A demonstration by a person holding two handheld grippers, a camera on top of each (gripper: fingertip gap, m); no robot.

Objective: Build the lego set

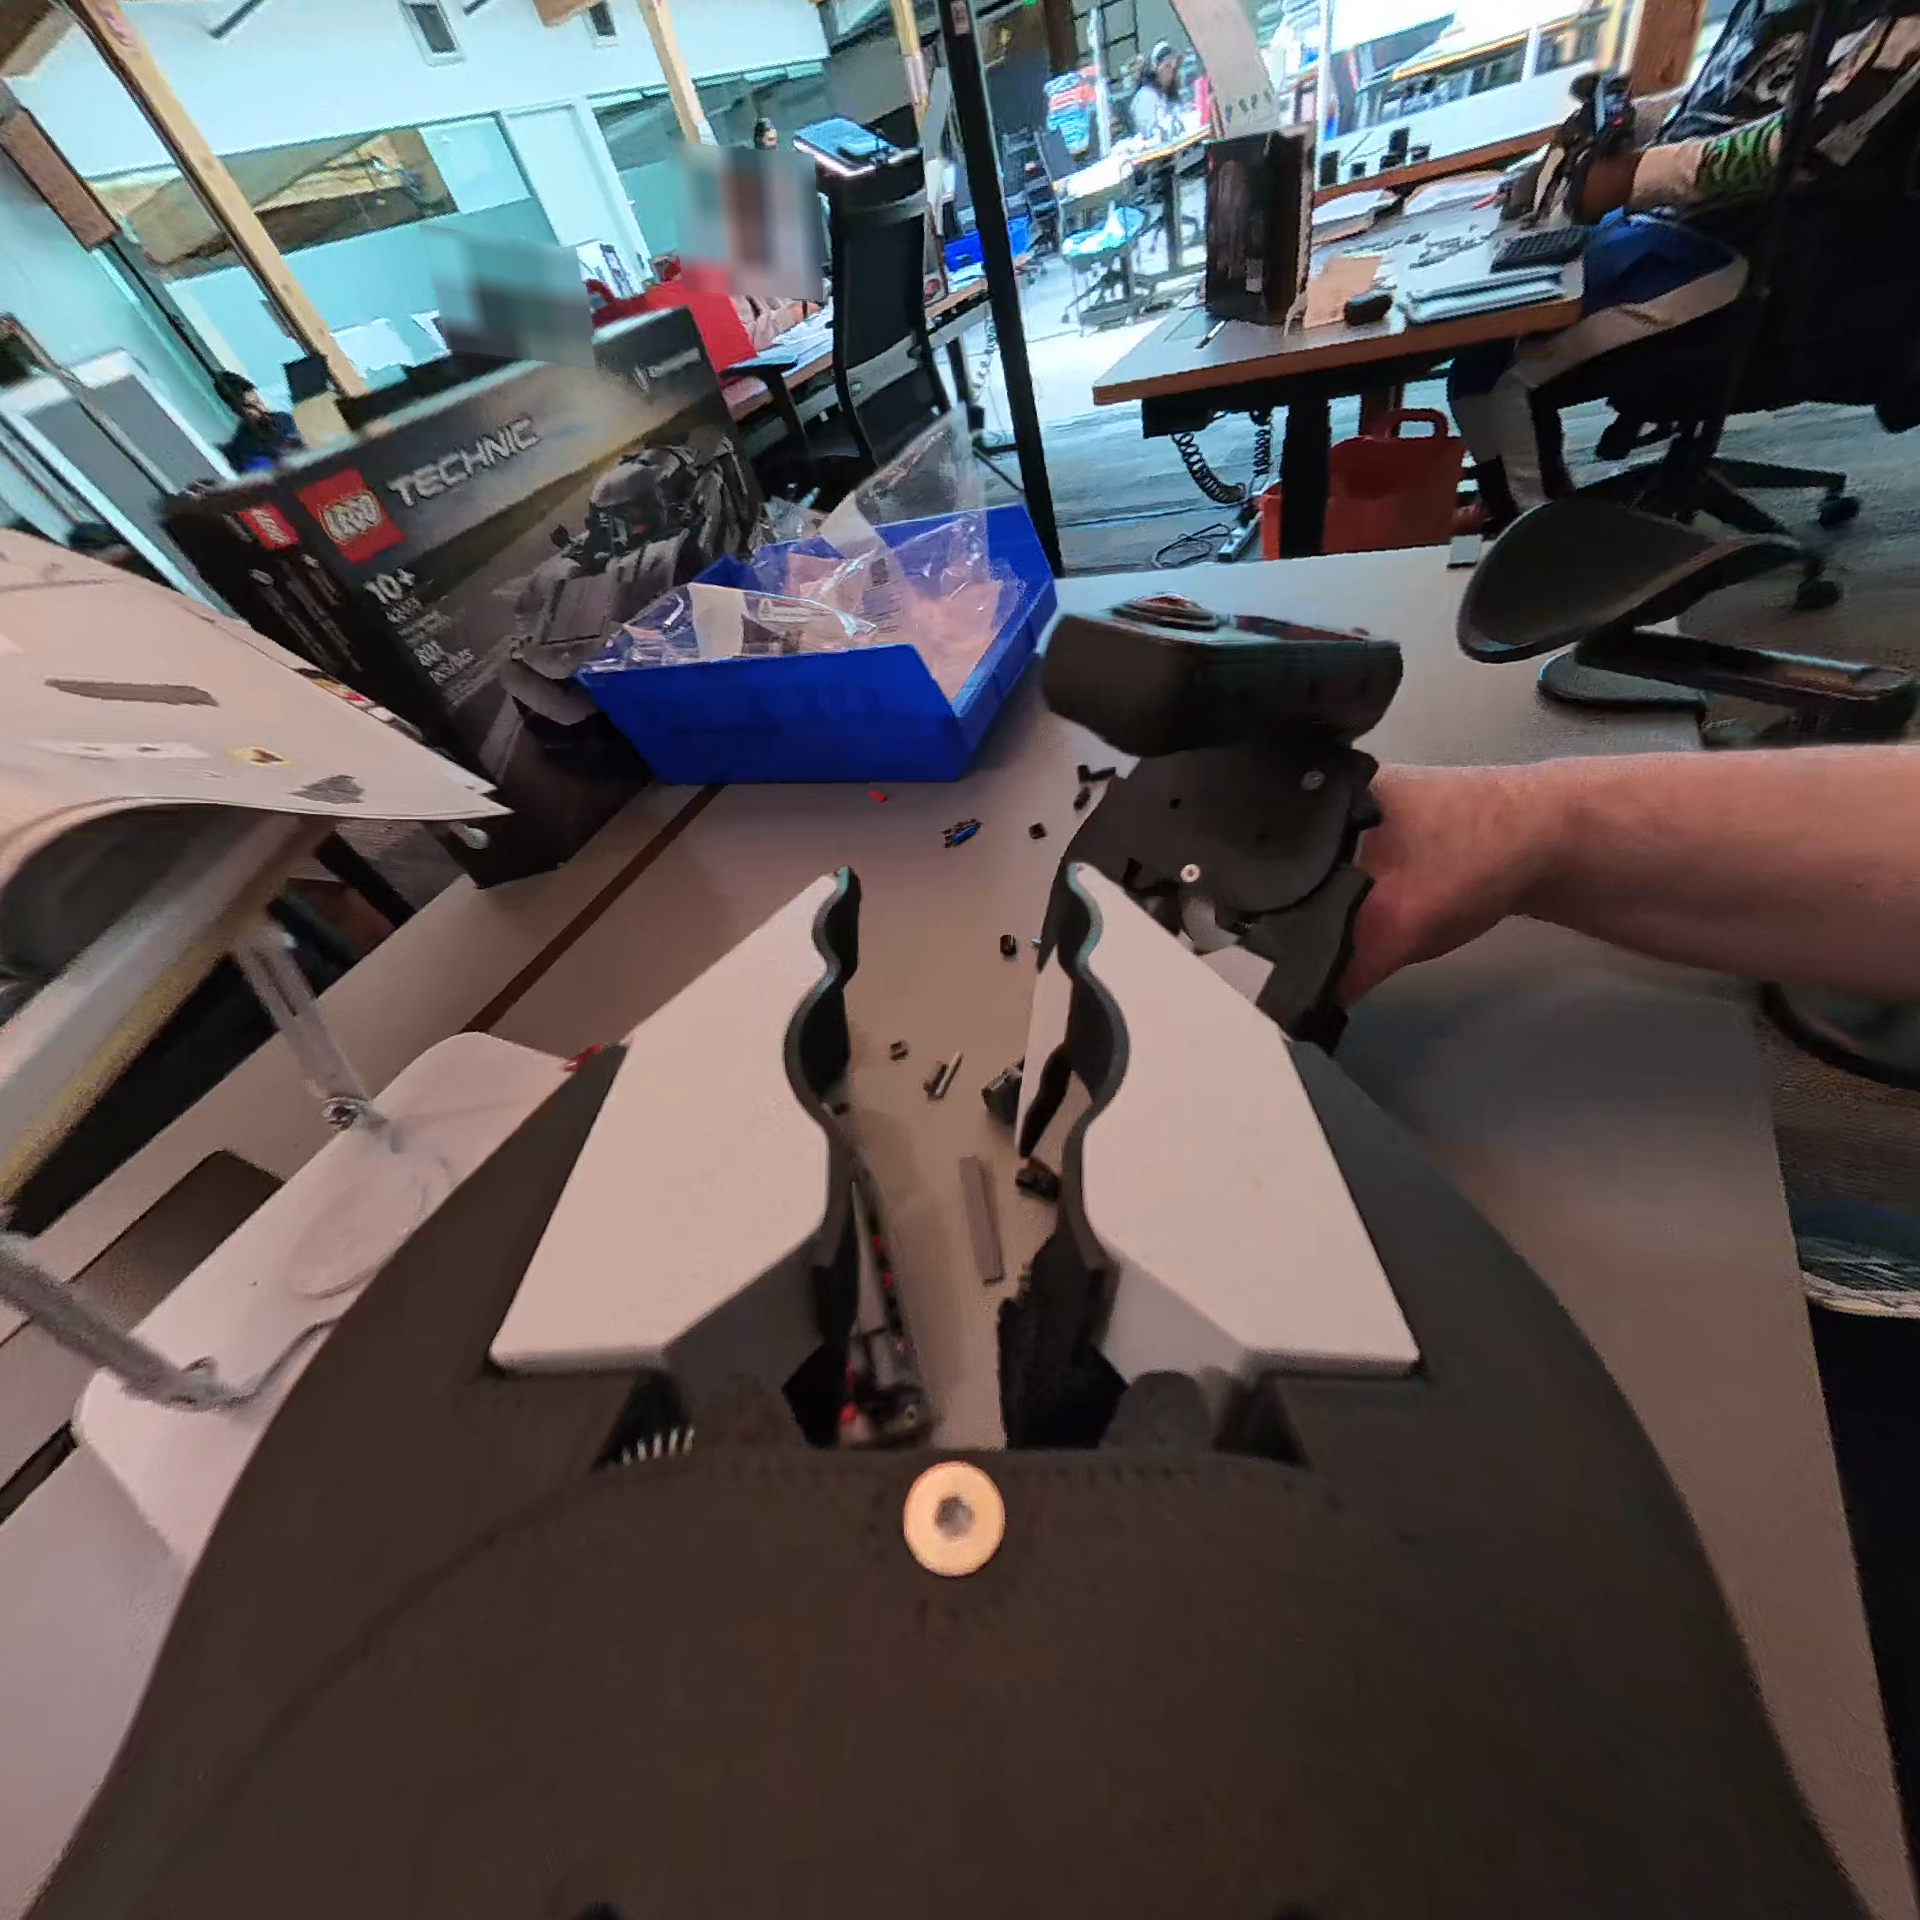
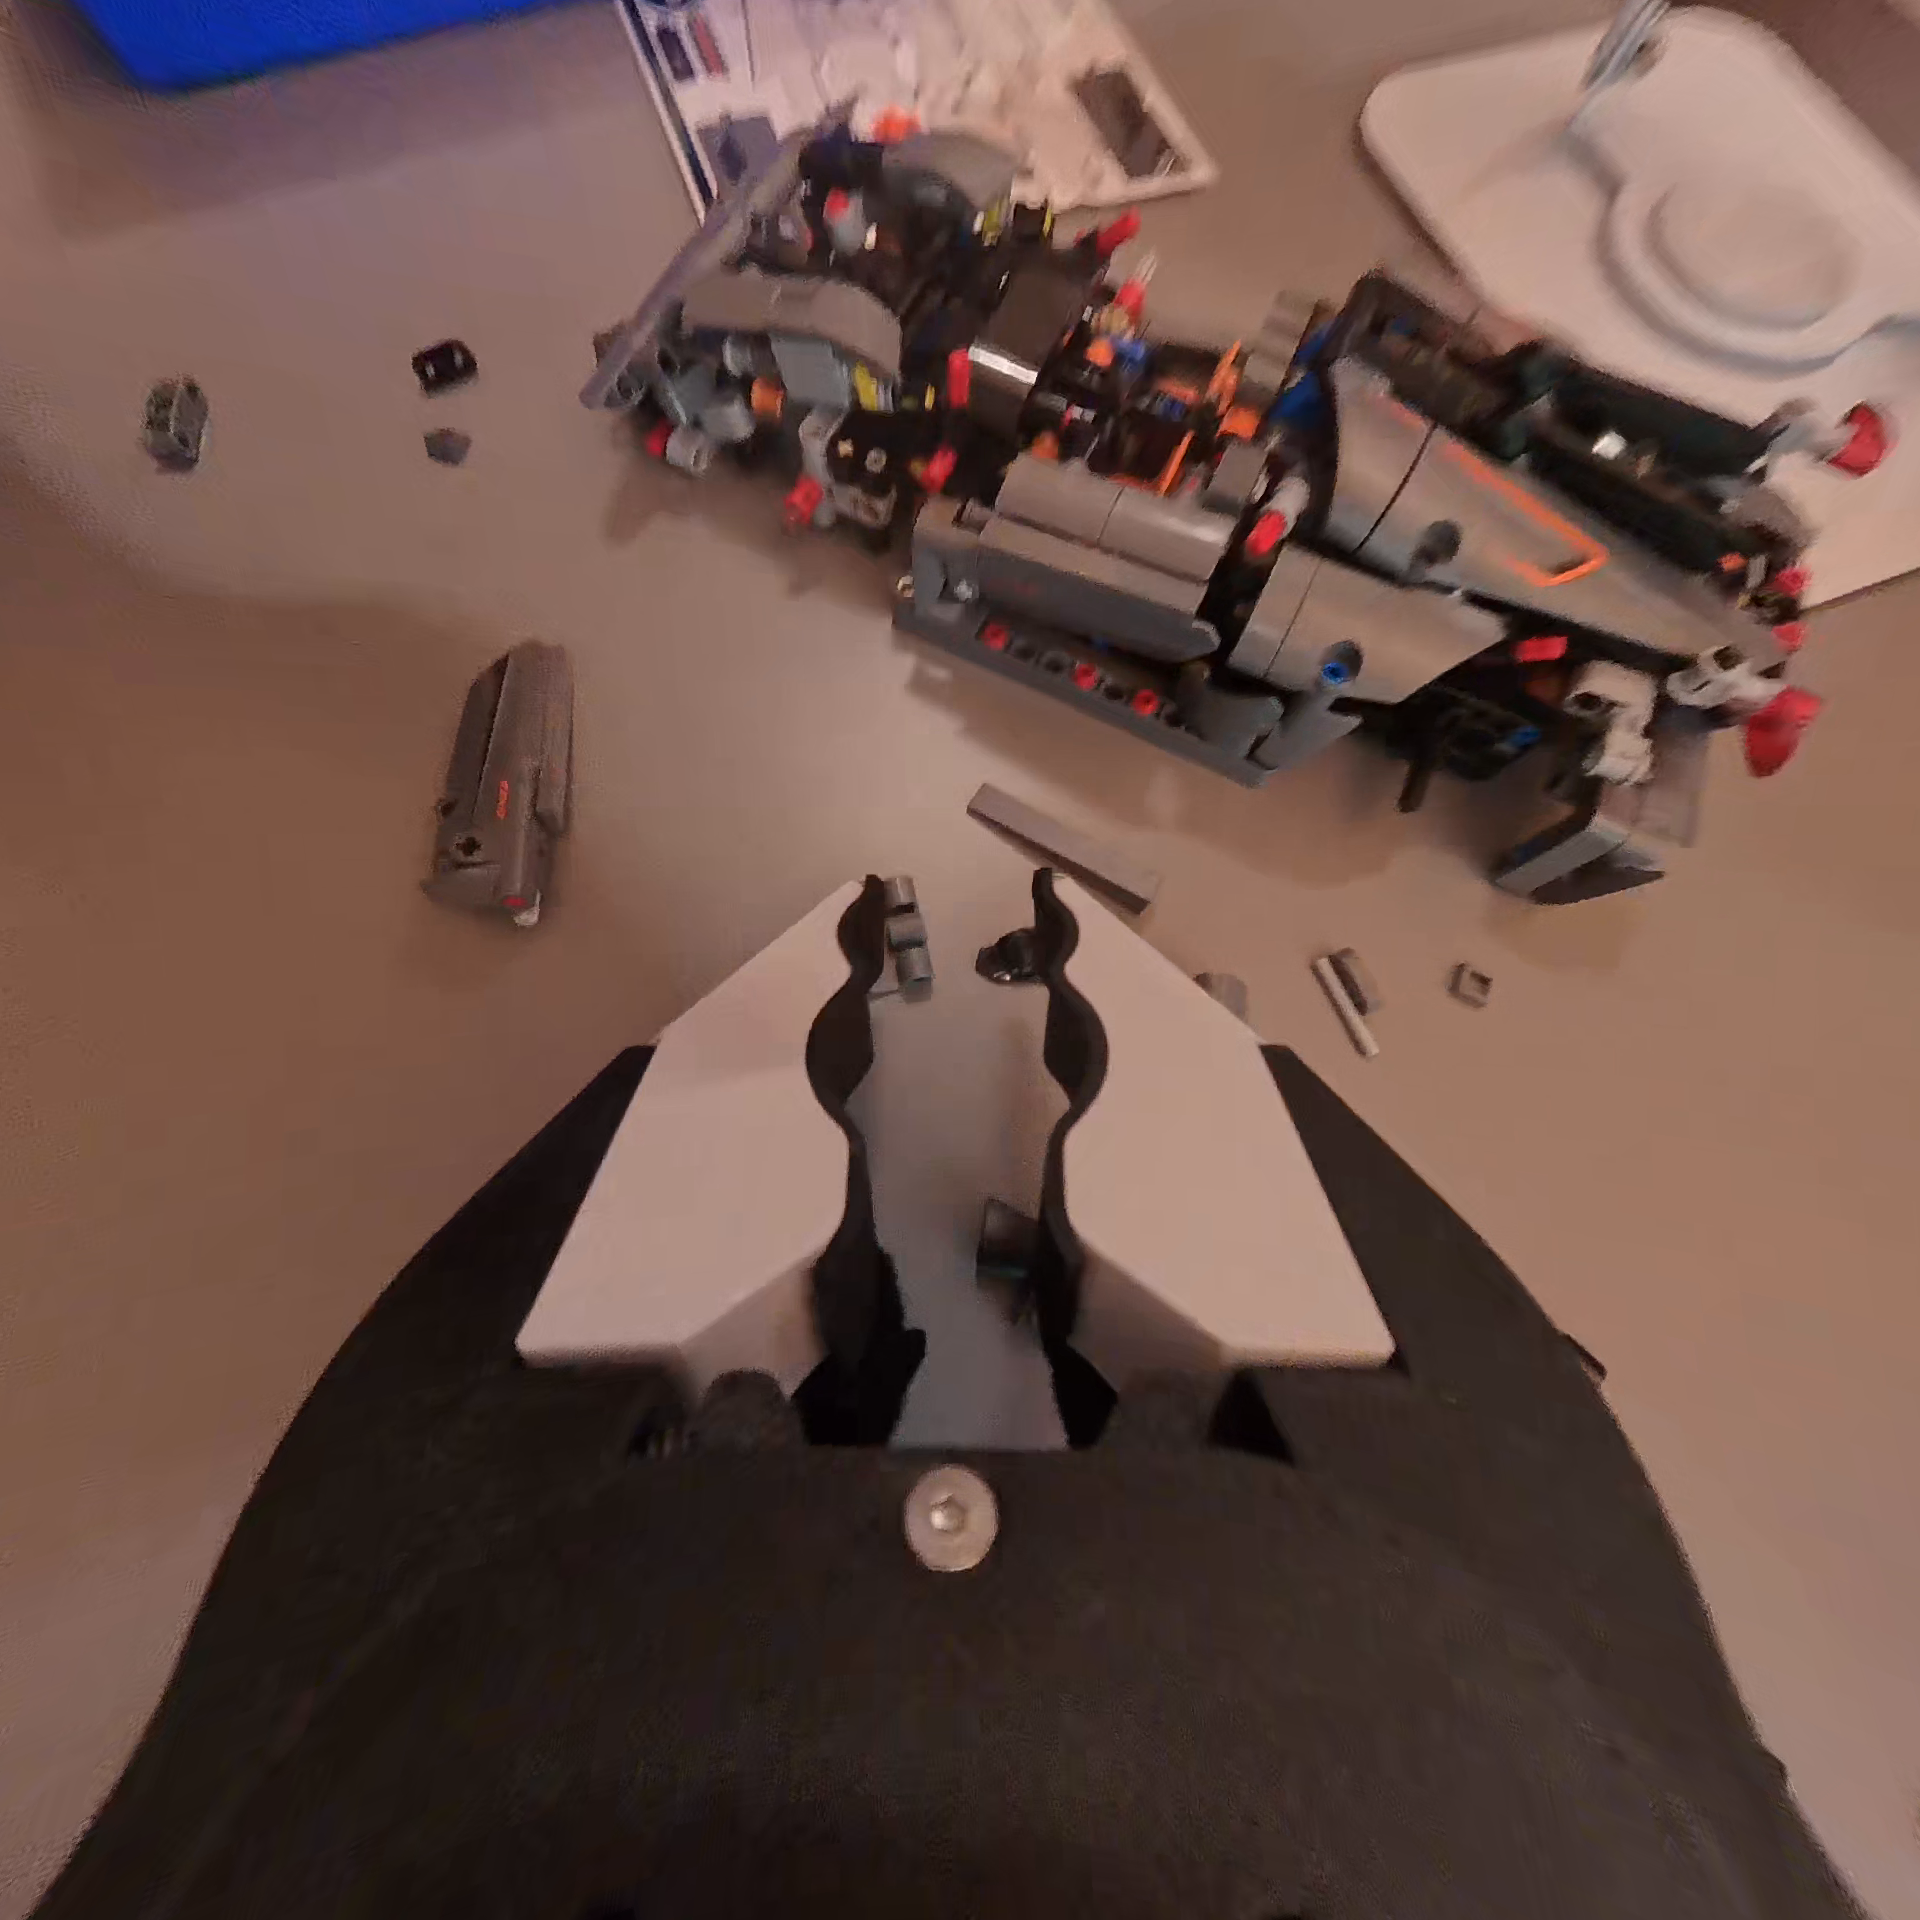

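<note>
In the right wrist view a half-built grey and black lego vehicle with red and orange pins lies on the table ahead. My right gripper is open and hovers over loose parts. A small grey connector lies by its left fingertip and a small black piece by its right fingertip. A long grey tile lies just beyond, and a grey sub-assembly lies to the left. My left gripper is open and empty above the table. The right gripper, held by a hand, shows beyond its right finger.
A blue bin with clear plastic bags and the lego box stand at the back of the table. An instruction booklet rests on a white stand. Small loose pieces are scattered on the tabletop. Office chairs and desks stand behind. Across from one pair of fingers to the other is roughly 15 cm. My right gripper is the nearer one to the long grey tile: about 4 cm, against 20 cm. Look for it in the left wrist view too.
</note>
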